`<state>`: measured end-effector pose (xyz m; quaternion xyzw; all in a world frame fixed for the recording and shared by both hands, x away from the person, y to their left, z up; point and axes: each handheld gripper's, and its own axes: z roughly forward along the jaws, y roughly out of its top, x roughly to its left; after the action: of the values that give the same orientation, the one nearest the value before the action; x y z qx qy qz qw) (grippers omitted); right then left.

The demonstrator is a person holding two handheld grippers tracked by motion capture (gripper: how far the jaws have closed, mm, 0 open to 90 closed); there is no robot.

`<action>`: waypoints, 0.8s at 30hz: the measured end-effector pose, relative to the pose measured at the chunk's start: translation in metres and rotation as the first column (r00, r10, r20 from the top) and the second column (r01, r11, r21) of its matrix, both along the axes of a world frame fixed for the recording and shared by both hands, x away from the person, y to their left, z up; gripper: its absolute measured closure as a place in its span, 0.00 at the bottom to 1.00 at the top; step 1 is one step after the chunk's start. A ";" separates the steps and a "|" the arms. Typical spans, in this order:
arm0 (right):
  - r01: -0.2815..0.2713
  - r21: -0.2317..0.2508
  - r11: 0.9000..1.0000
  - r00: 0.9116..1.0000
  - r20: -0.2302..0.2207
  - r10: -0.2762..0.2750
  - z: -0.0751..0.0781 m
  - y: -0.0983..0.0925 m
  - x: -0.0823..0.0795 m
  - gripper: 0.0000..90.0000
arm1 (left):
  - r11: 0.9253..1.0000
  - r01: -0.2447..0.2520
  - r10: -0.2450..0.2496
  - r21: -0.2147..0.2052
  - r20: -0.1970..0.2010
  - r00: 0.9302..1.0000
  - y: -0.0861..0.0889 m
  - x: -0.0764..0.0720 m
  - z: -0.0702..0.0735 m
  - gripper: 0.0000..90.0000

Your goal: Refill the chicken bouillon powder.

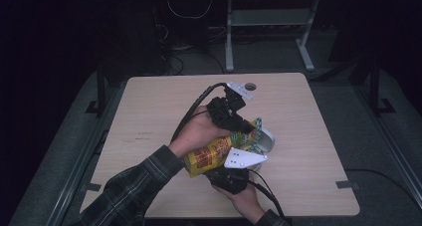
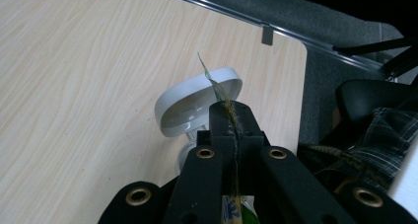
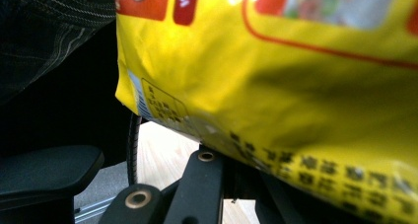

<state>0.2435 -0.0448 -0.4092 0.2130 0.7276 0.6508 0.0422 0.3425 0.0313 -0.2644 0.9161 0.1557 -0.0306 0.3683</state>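
My left tongs (image 2: pixel 231 116) pinch the yellow snack bag's (image 1: pixel 211 155) top edge above the white bowl (image 2: pixel 194 105), my right tongs (image 1: pixel 230 178) grip its bottom; pouring not yet begun, I judge.

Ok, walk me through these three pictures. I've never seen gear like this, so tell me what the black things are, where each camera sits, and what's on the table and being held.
No robot here: a person holds a black two-jaw tool in each hand. The high view looks down on a wooden table from above. There the left hand-held gripper and right hand-held gripper both work on a yellow snack bag, lifted over a white bowl.

The left gripper view rides on the left tool: its jaws are shut on the bag's thin top edge, with the bowl on the table beyond. The right gripper view rides on the right tool, pressed close under the bag; whether its jaws are shut is hidden.
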 end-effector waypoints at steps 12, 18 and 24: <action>-0.007 -0.016 1.000 1.000 -0.020 0.006 -0.004 0.002 0.003 1.00 | 0.999 0.008 -0.009 -0.049 -0.007 1.000 0.016 -0.003 0.004 1.00; 0.001 -0.022 1.000 0.999 -0.038 -0.001 -0.007 0.001 0.005 1.00 | 0.995 0.007 -0.009 -0.099 -0.026 1.000 0.028 -0.002 0.007 1.00; 0.001 -0.017 1.000 0.999 -0.048 -0.002 -0.007 0.000 0.007 1.00 | 0.991 0.010 -0.014 -0.130 -0.029 0.999 0.039 -0.005 0.009 1.00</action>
<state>0.2506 -0.0449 -0.4164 0.2287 0.7338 0.6392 0.0270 0.3379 0.0706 -0.2550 0.8905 0.1534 -0.0565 0.4245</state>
